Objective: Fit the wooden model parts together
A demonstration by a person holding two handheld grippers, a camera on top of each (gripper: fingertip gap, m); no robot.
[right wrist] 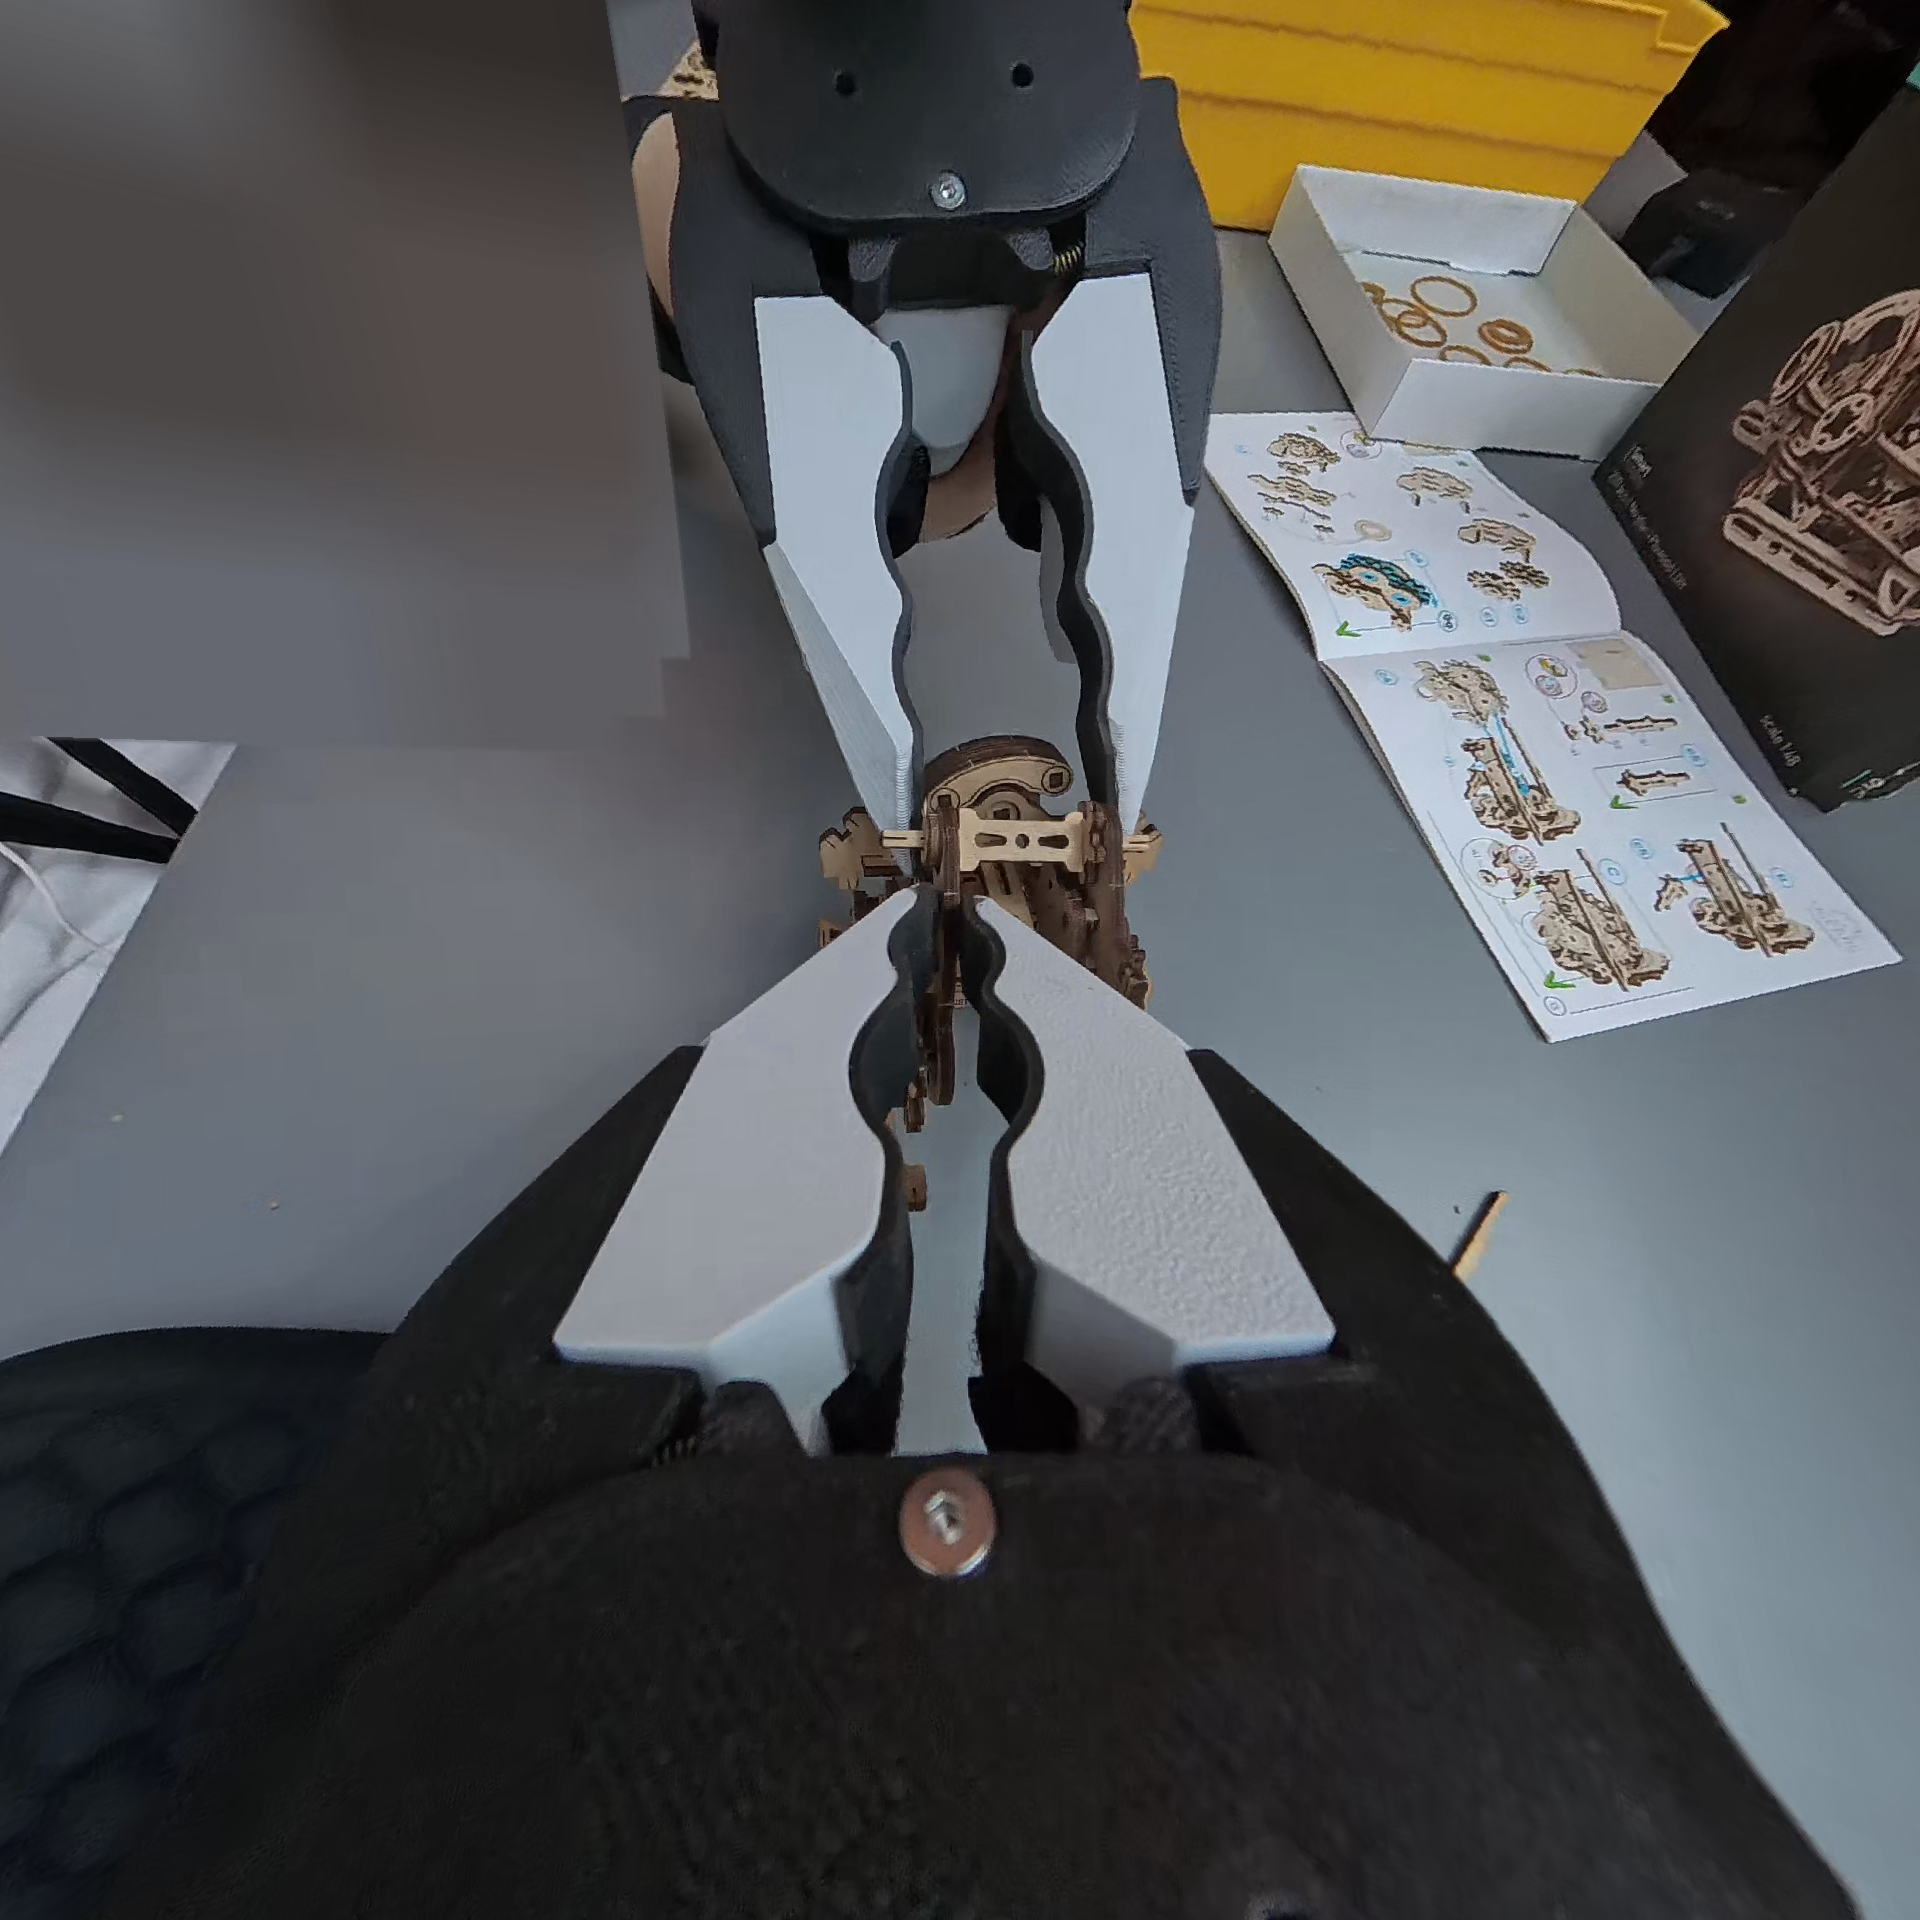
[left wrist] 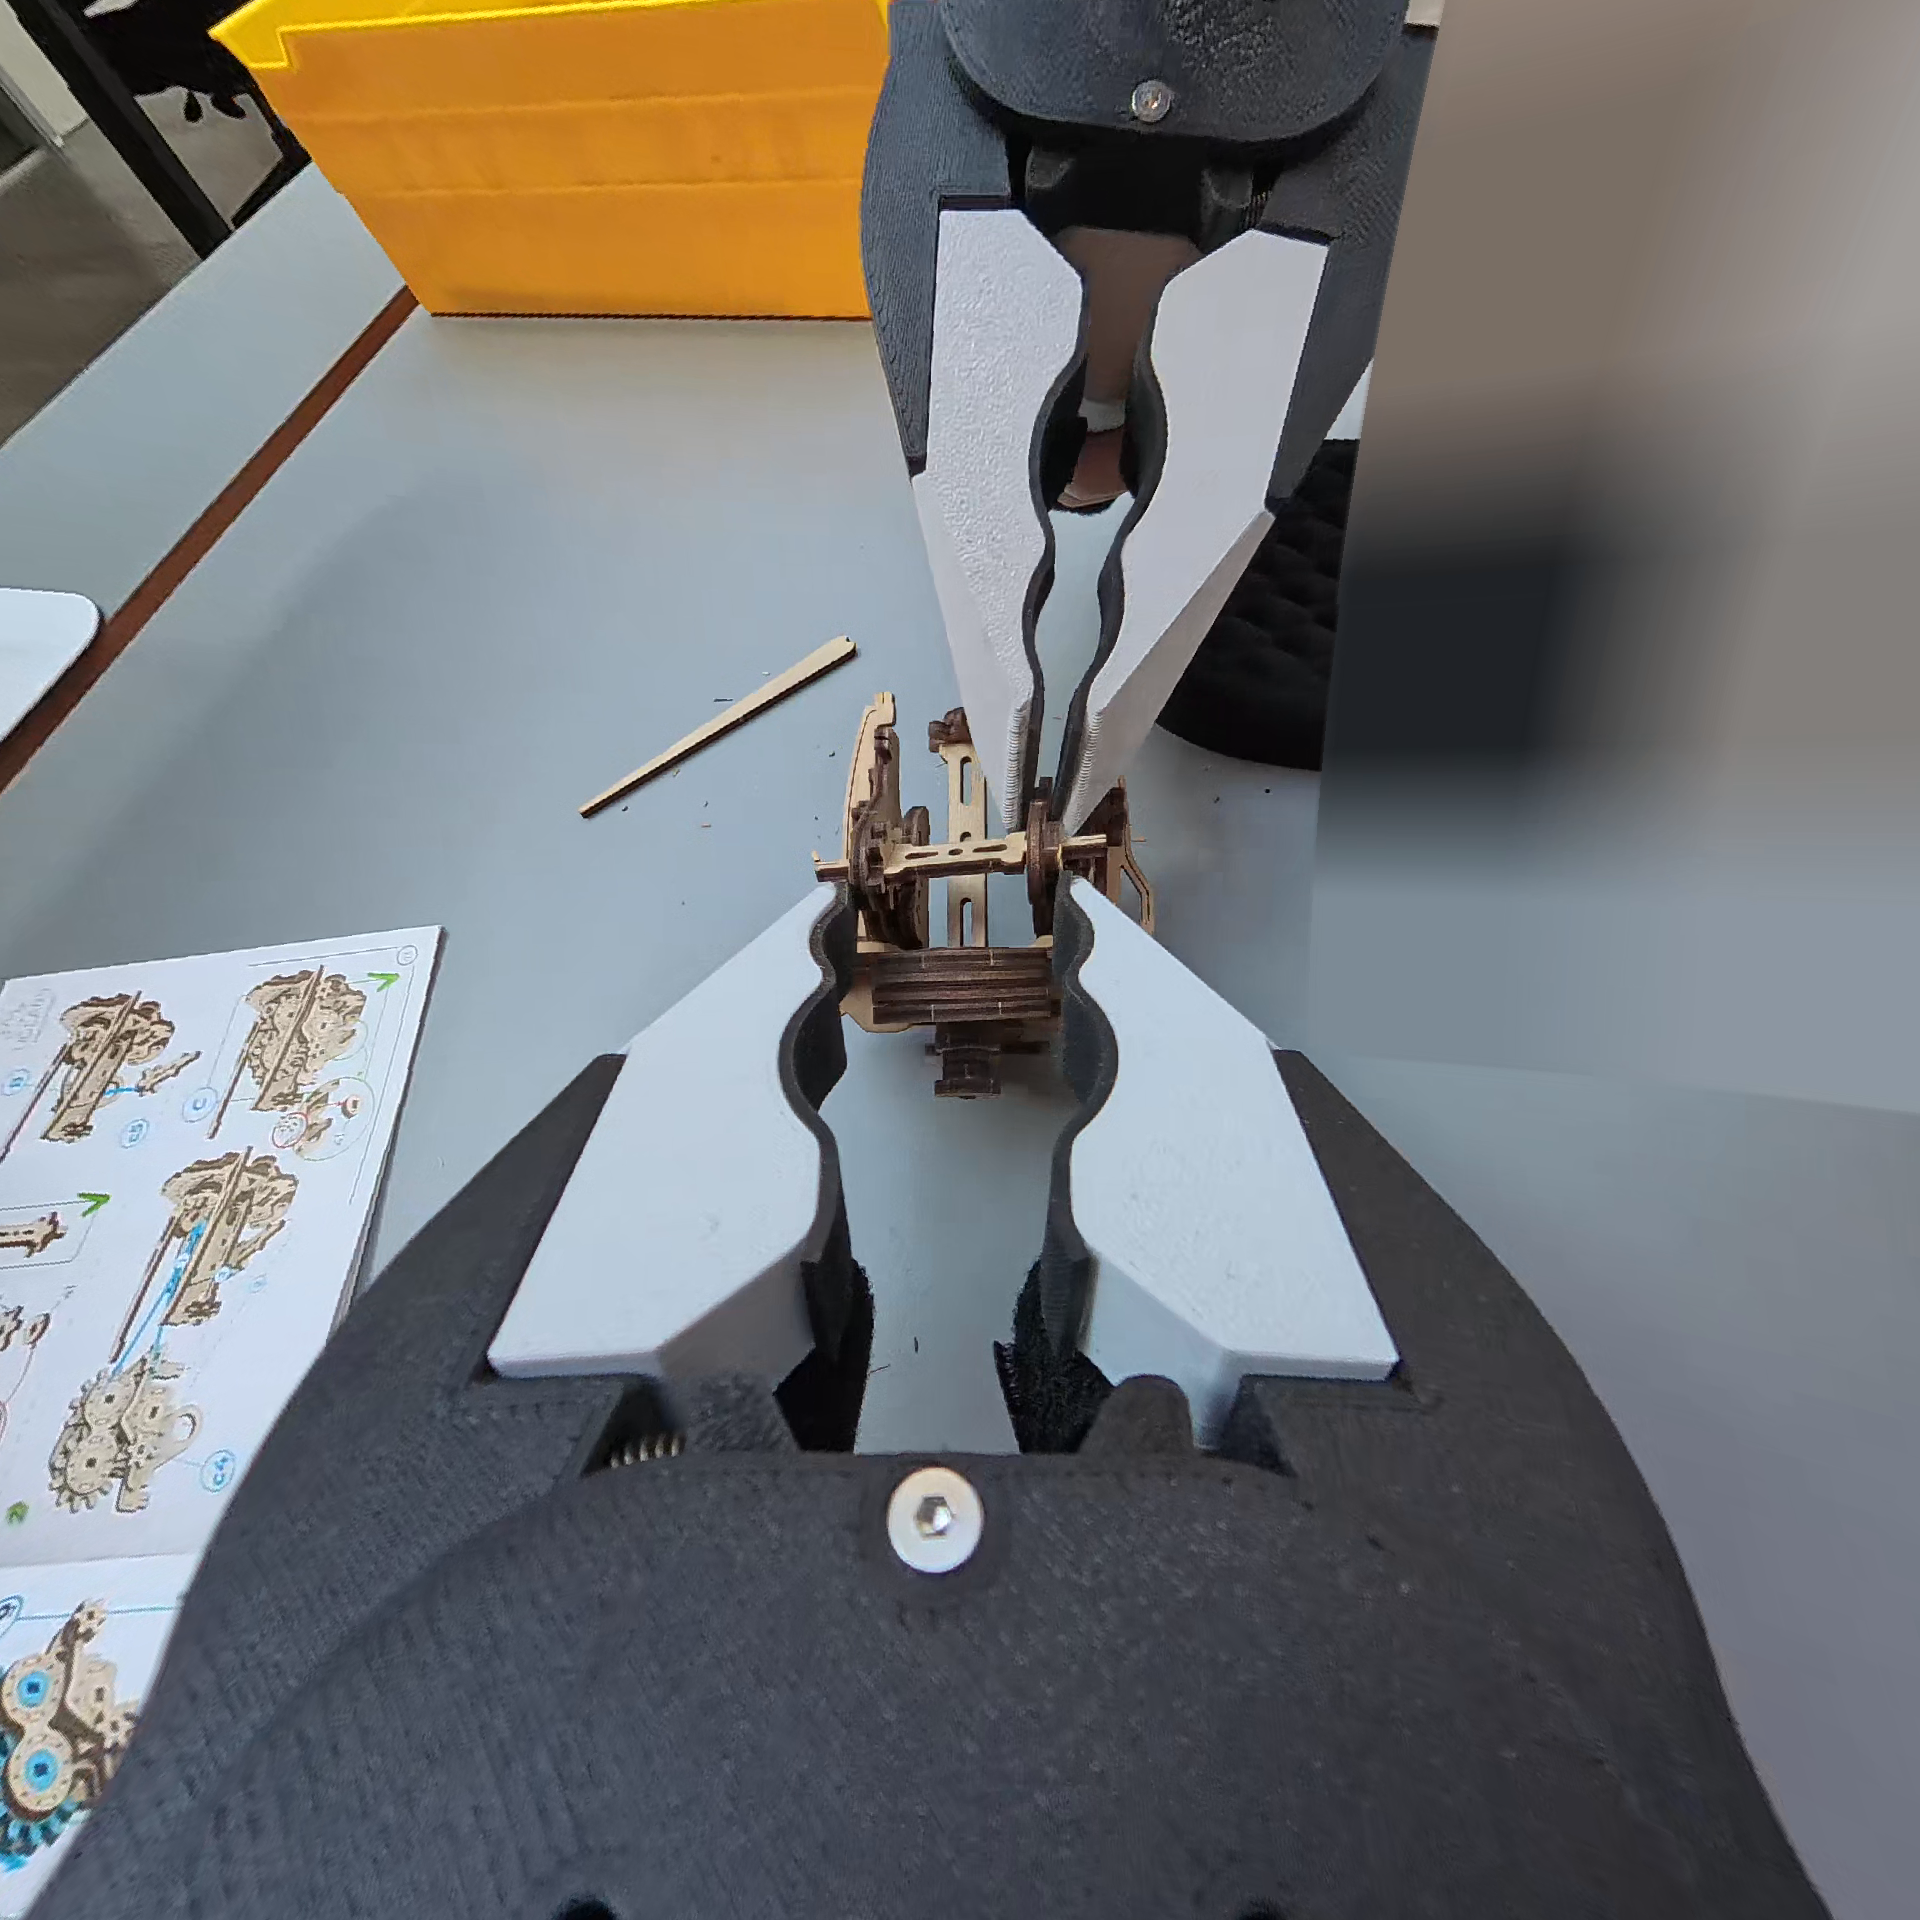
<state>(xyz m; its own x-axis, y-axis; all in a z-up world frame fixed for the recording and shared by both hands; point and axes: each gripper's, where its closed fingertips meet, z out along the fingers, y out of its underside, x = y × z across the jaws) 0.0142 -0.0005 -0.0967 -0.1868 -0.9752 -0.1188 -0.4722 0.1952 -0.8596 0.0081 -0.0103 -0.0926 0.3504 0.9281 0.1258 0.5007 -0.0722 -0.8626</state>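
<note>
A small wooden model (left wrist: pixel 951 977) of layered gears and a light cross axle stands on the grey table (left wrist: pixel 520 540). My left gripper (left wrist: pixel 951 925) straddles it, and both pads press on its sides, so it is shut on the model. In the right wrist view the left gripper (right wrist: pixel 1003 821) comes in from the far side around the model (right wrist: pixel 1023 842). My right gripper (right wrist: pixel 948 909) is pinched on a thin dark wooden disc (right wrist: pixel 948 842) that sits on the axle. In the left wrist view the right gripper (left wrist: pixel 1044 805) comes down from above onto that disc (left wrist: pixel 1042 842).
A loose wooden strip (left wrist: pixel 727 722) lies left of the model. An instruction booklet (left wrist: pixel 208 1195) lies open at the left; it also shows in the right wrist view (right wrist: pixel 1558 779). A yellow bin (left wrist: pixel 582 156), a white box of wooden rings (right wrist: pixel 1455 312) and a dark product box (right wrist: pixel 1787 520) stand farther off. My two grippers' fingertips are within a few centimetres of each other.
</note>
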